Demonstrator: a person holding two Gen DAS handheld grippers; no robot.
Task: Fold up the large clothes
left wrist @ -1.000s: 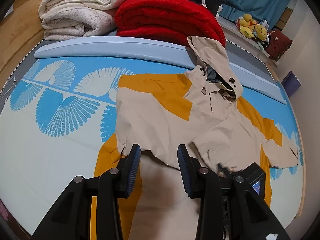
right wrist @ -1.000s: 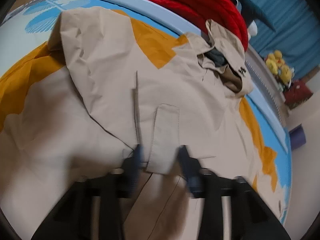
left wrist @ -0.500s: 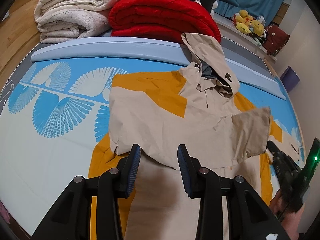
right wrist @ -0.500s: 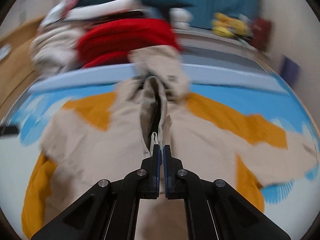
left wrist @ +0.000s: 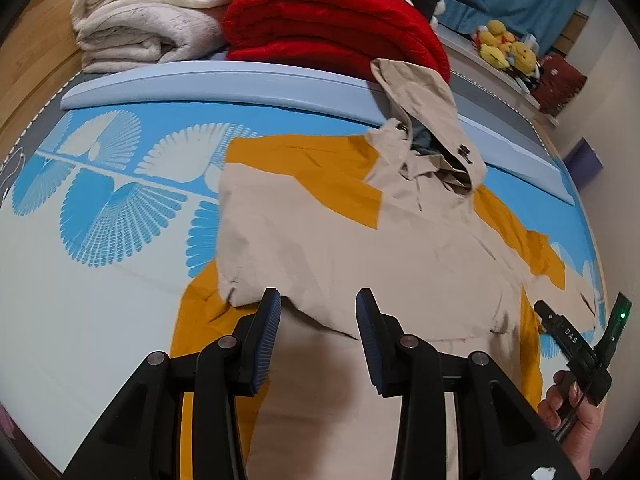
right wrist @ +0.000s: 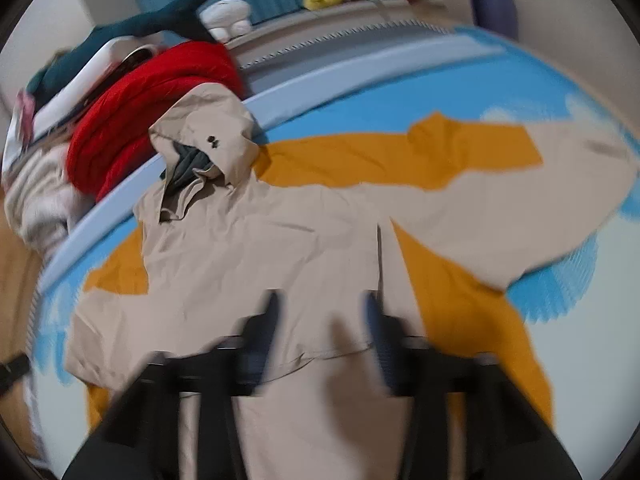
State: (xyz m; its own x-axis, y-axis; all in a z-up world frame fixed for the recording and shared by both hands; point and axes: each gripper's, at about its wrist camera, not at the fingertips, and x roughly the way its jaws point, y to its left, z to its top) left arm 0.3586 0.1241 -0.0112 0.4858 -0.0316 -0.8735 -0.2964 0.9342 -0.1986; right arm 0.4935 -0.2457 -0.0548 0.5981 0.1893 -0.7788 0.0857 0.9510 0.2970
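A beige and orange hooded jacket [left wrist: 360, 248] lies flat on the bed, hood toward the headboard. Its left sleeve is folded across the chest; its right sleeve [right wrist: 520, 208] lies spread out to the side. My left gripper [left wrist: 318, 320] is open and empty, just above the jacket's lower front. My right gripper [right wrist: 320, 320] is open and empty over the jacket's middle, blurred by motion; part of it shows at the right edge of the left wrist view [left wrist: 576, 344], held in a hand.
The bed sheet [left wrist: 100, 220] is blue and white with fan prints. A pale blue bolster [left wrist: 240, 84] runs along the head. Behind it lie a red blanket [left wrist: 332, 28], cream blankets [left wrist: 148, 20] and plush toys [left wrist: 504, 48].
The right gripper was shut on the sleeve half a second ago; it has let go, opened and pulled back right. The sleeve now lies flat. The left gripper barely moved.
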